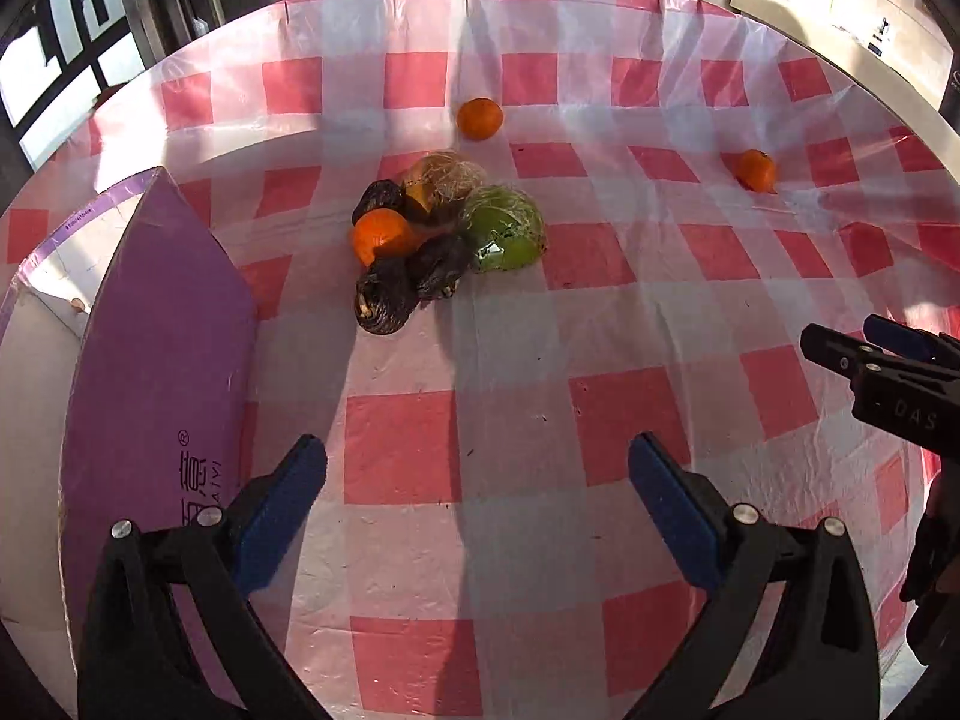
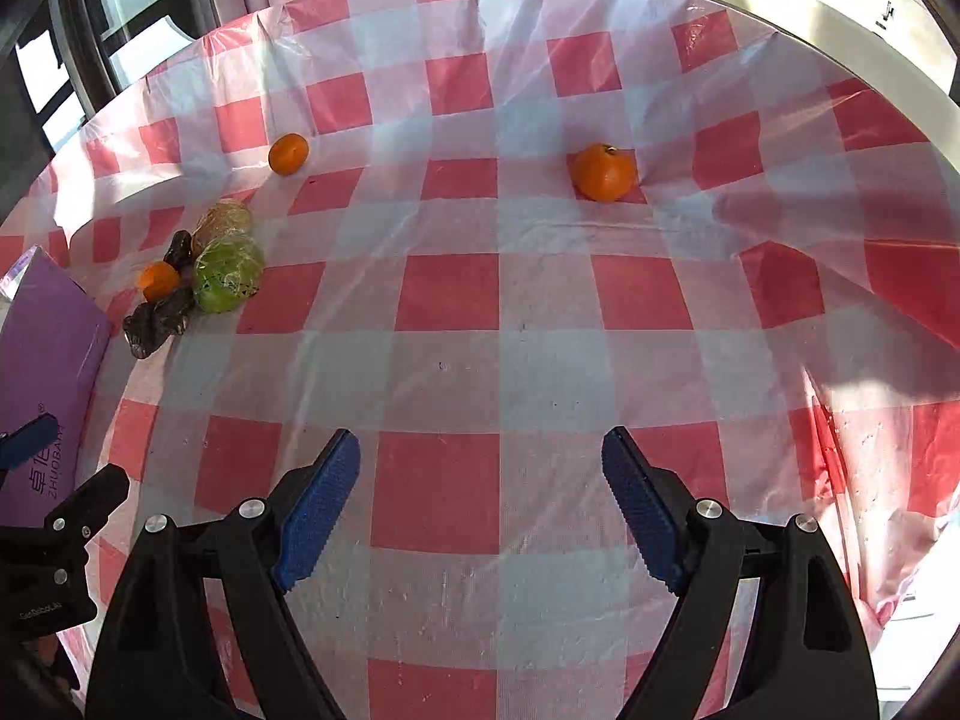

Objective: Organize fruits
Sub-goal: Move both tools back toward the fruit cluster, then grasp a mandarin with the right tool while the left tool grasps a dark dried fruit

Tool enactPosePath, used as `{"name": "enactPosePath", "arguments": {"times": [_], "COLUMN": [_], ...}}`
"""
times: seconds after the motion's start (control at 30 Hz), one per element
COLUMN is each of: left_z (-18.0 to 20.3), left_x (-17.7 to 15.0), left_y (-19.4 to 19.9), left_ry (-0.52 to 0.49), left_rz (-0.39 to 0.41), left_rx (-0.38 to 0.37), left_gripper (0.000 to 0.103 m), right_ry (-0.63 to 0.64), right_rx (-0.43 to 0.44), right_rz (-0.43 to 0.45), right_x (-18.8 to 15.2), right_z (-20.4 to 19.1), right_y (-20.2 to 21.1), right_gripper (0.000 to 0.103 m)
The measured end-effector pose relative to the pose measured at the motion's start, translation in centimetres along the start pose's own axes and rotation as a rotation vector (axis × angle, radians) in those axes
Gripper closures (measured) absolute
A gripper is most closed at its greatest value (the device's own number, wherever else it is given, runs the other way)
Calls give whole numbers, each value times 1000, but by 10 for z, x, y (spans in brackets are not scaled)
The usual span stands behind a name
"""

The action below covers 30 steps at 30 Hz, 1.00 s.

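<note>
From the left wrist view, the left gripper (image 1: 477, 474) hangs wide open over bare checked tablecloth (image 1: 600, 312) with nothing between its blue pads. The fruit pile (image 1: 441, 240) lies well ahead of it: an orange, a green fruit and a brownish one in clear film, and some dark wrinkled pieces, all touching. I'd worry that a grab there nudges the round fruit apart, or that the film slips under the pads. A loose orange (image 1: 479, 118) sits just beyond the pile, another (image 1: 755, 170) far right. The purple box (image 1: 156, 372) on the left is cut off by the frame; whether it is meant to take the fruit I cannot tell, nor what the dark pieces are. From the right wrist view, the right gripper (image 2: 480, 480) is equally spread and empty, with the nearest orange (image 2: 603, 172) ahead and slightly right. It rests by a fold in the crinkled plastic and could roll if bumped. Glare washes out the far right edge.
</note>
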<state>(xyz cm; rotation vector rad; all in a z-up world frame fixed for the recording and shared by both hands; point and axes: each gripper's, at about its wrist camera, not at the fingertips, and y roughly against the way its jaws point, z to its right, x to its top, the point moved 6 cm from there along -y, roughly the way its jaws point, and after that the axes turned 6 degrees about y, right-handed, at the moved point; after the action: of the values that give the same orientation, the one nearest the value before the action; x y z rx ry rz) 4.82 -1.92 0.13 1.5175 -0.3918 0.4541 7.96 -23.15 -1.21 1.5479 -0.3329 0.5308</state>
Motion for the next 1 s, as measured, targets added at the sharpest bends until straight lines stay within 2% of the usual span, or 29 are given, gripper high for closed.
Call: {"name": "enactPosePath", "arguments": {"times": [0.13,0.33,0.57,0.67,0.77,0.8,0.87,1.0], "left_z": [-14,-36,-48,-53,-53,-52,-53,-54], "left_x": [7,21,27,29,34,36,40,52], "left_y": [-22,-47,-63,-67,-69,-70,-72,-78], "left_ry": [75,205,249,251,236,227,222,220], "left_rz": [15,53,58,59,61,64,68,76], "left_rx": [45,103,154,167,166,167,165,146], "left_gripper": [2,2,3,3,3,3,4,14], "right_ry": [-10,-17,-35,-42,-21,-10,-6,-14], "right_rx": [-32,-52,-60,-59,-49,-44,-49,-27], "right_rz": [-4,26,73,85,104,114,124,131], "right_x": [16,61,112,128,135,136,133,128], "right_z": [35,62,82,87,85,83,83,86], "right_y": [-33,-78,-108,-115,-116,-115,-112,-108], "right_gripper": [23,23,24,30,45,53,58,57]}}
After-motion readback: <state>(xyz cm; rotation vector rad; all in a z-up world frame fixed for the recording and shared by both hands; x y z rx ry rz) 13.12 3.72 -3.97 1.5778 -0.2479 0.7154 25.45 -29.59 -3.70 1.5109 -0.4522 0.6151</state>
